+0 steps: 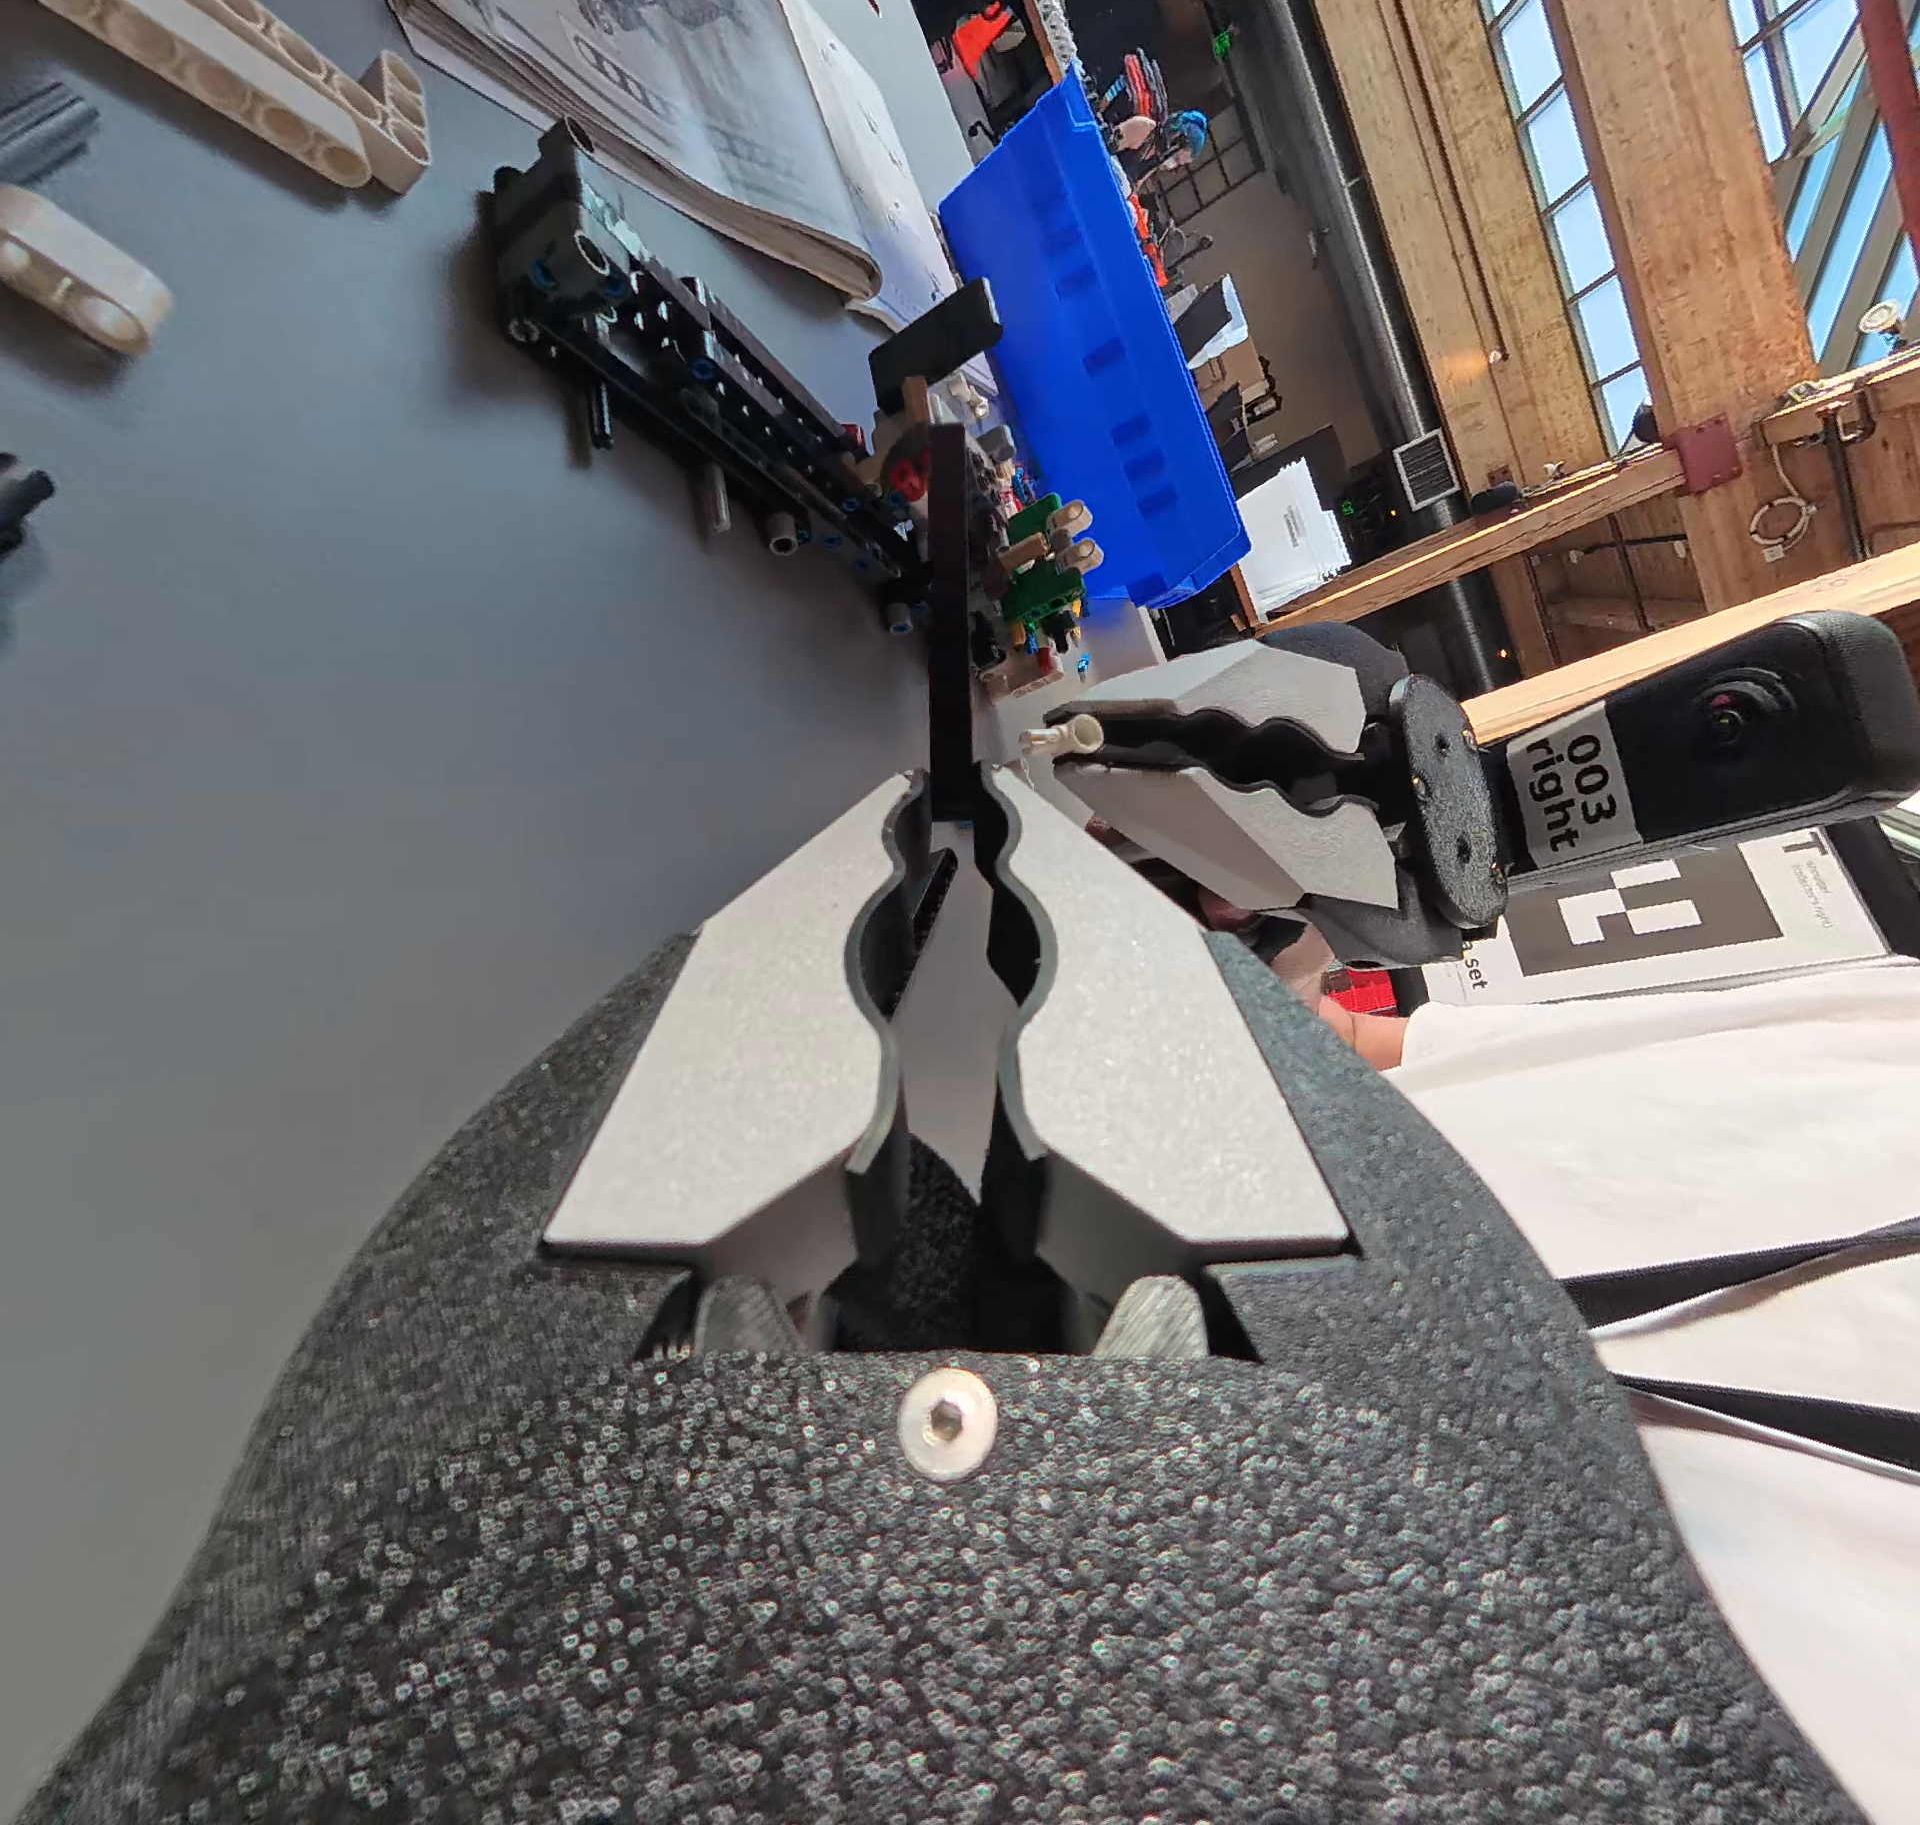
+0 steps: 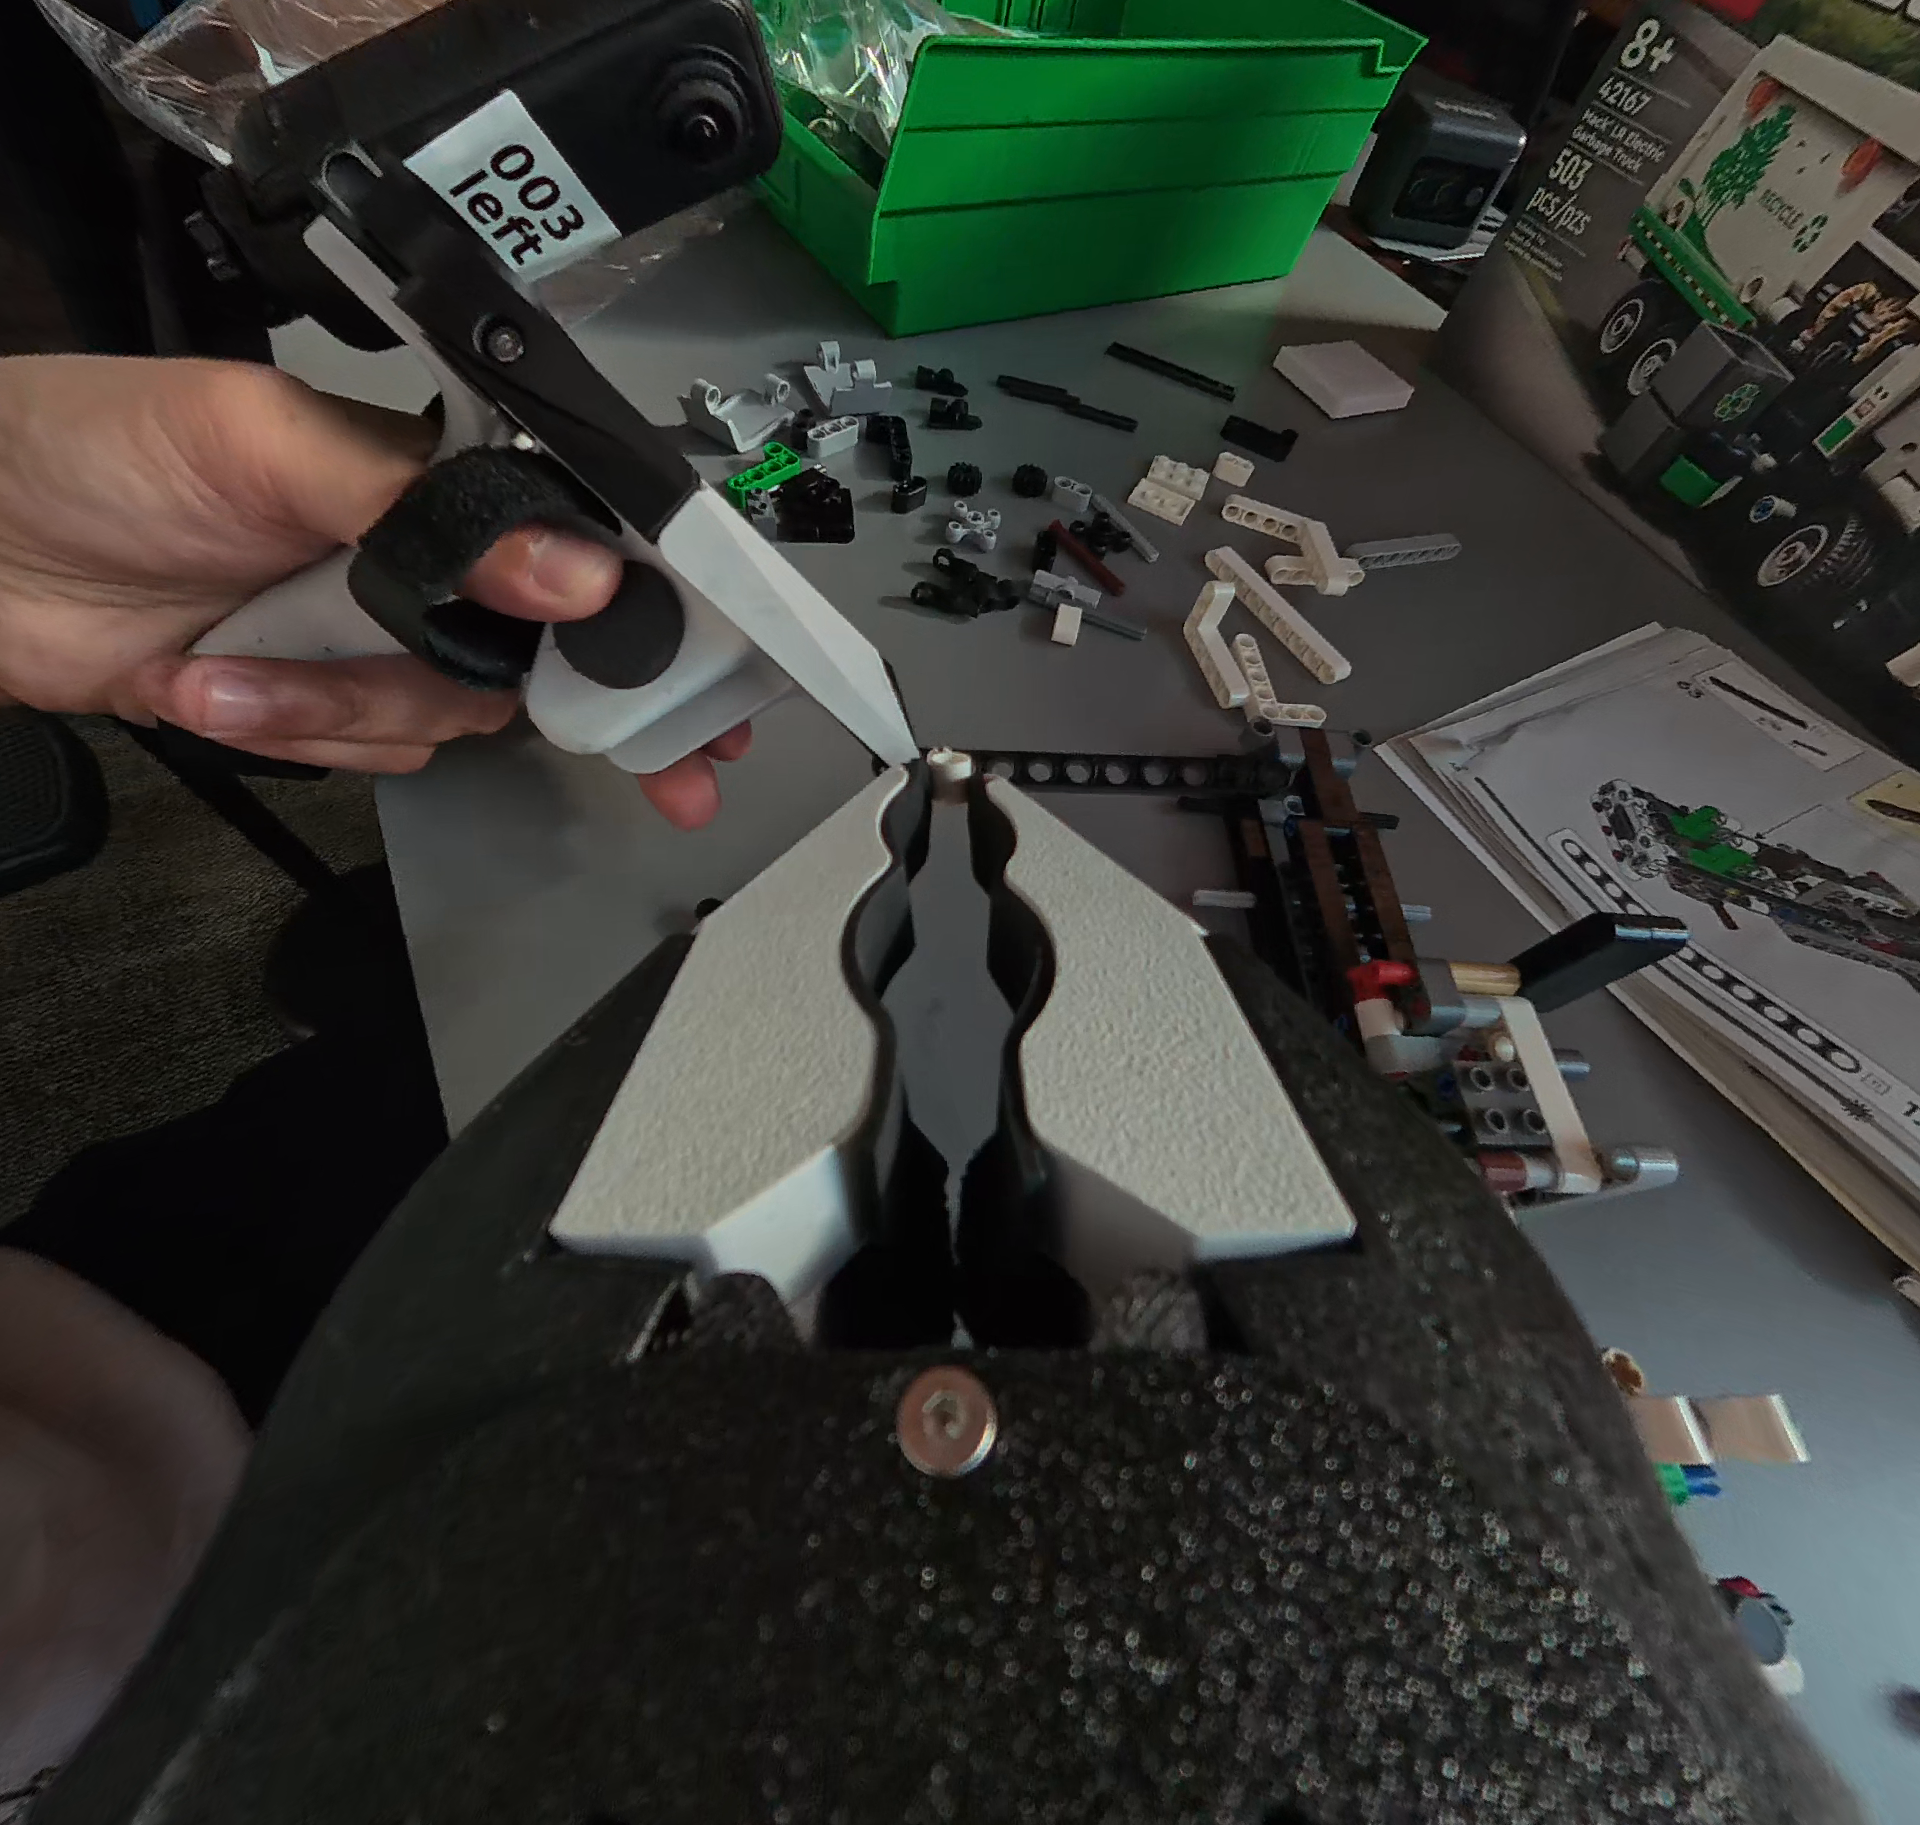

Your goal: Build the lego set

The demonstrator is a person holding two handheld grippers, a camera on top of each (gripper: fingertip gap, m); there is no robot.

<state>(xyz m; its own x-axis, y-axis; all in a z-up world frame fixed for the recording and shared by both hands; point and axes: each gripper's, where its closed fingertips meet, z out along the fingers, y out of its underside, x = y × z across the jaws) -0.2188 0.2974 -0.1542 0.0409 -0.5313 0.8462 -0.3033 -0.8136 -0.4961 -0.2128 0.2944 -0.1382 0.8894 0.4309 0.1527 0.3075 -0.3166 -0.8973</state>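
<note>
My left gripper (image 1: 951, 788) is shut on the end of a long black holed beam (image 1: 948, 612) that belongs to the half-built truck chassis (image 1: 675, 341). In the right wrist view the left gripper (image 2: 899, 752) comes in from the upper left, clamping the beam (image 2: 1101, 769) at its left end. My right gripper (image 2: 948, 783) is shut on a small tan pin (image 2: 948, 769) and holds it right against the beam's end hole. In the left wrist view the right gripper (image 1: 1070, 741) shows at the right with the pin (image 1: 1065, 736) sticking out towards the beam.
Loose black, grey and white parts (image 2: 1039, 518) lie on the grey table (image 2: 582, 861). A green bin (image 2: 1081, 134) stands behind, the set box (image 2: 1714, 248) at right, the open manual (image 2: 1714, 840) beside the chassis (image 2: 1351, 902). A blue bin (image 1: 1091, 341) and white beams (image 1: 208, 40) show in the left wrist view. Both grippers' tips are close together, under 4 cm apart.
</note>
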